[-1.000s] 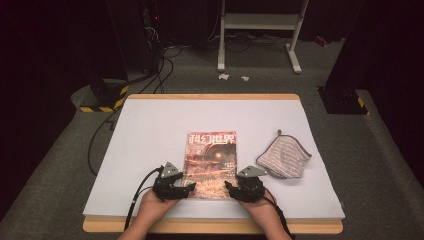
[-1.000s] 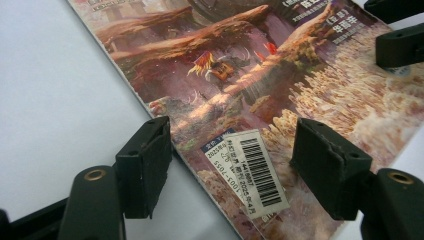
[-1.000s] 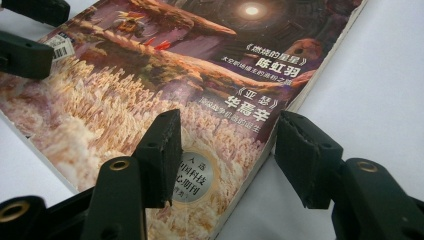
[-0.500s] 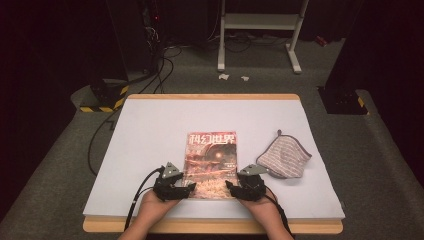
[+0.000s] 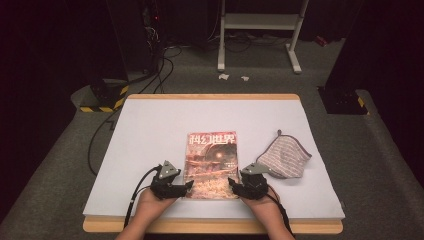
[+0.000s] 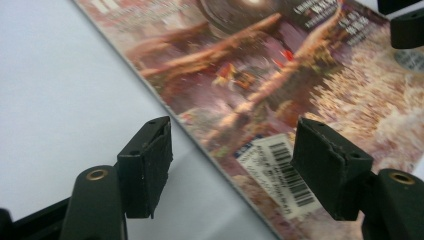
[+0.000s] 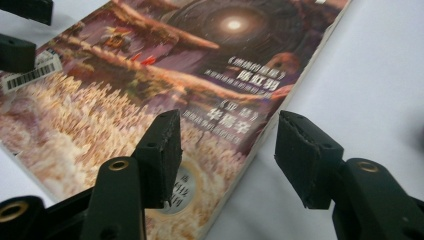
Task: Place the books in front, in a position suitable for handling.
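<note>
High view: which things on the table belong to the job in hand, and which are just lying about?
In the job:
- magazine, lying flat
- left gripper, open at its near left corner
- right gripper, open at its near right corner

Lying about:
- striped cloth, to the right of the magazine, apart from it

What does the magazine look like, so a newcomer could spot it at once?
On the white table, look at the near middle, between the left gripper and the right gripper. The magazine lies flat there, closed. Unlike the striped grey cloth to its right, it is rectangular, with a reddish-brown illustrated cover and Chinese title.
</note>
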A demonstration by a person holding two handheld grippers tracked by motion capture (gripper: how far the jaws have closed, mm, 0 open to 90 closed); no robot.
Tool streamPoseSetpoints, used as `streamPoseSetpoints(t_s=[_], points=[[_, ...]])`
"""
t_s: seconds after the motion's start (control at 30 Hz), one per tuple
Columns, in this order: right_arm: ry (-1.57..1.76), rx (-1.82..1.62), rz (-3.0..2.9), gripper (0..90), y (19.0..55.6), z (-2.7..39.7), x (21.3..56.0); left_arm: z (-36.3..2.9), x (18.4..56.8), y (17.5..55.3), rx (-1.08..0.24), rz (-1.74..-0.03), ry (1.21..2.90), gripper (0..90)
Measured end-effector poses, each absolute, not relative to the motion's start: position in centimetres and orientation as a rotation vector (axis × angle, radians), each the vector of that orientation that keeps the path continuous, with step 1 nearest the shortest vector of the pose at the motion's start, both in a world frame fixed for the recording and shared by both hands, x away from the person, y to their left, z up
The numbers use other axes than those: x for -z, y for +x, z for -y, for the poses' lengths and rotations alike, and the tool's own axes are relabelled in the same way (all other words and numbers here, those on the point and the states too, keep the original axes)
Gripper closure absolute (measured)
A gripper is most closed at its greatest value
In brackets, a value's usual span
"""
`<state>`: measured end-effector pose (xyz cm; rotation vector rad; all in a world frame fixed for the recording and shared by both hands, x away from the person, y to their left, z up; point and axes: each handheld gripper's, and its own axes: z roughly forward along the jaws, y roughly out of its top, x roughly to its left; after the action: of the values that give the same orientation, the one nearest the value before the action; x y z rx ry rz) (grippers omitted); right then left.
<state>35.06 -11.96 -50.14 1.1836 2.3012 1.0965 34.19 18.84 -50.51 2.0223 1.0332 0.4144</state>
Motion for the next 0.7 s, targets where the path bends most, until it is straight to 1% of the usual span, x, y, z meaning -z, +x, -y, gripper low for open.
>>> streamPoseSetpoints(t_s=[0.17,0.23,0.3,0.43,0.57,0.7], points=[[1.168,-1.119,-2.24,42.1,35.2,12.7,49.4,-20.7,50.0,34.5,-0.42,-1.062,1.951,34.4],[1.151,-1.136,-2.216,43.0,35.2,13.1,49.0,-21.4,49.8,34.5,-0.456,-1.055,1.939,34.6],[1.145,-1.142,-2.194,41.0,35.3,13.6,48.7,-22.0,49.8,34.5,-0.495,-1.053,1.918,34.3],[1.135,-1.141,-2.171,36.9,35.6,14.4,48.4,-23.2,49.7,34.4,-0.595,-1.065,1.871,29.6],[1.138,-1.132,-2.146,32.2,36.0,15.2,48.2,-24.0,49.7,34.4,-0.636,-1.071,1.836,25.5],[1.16,-1.151,-2.121,31.8,36.4,16.2,47.9,-24.8,49.8,34.6,-0.696,-1.069,1.829,24.5]])
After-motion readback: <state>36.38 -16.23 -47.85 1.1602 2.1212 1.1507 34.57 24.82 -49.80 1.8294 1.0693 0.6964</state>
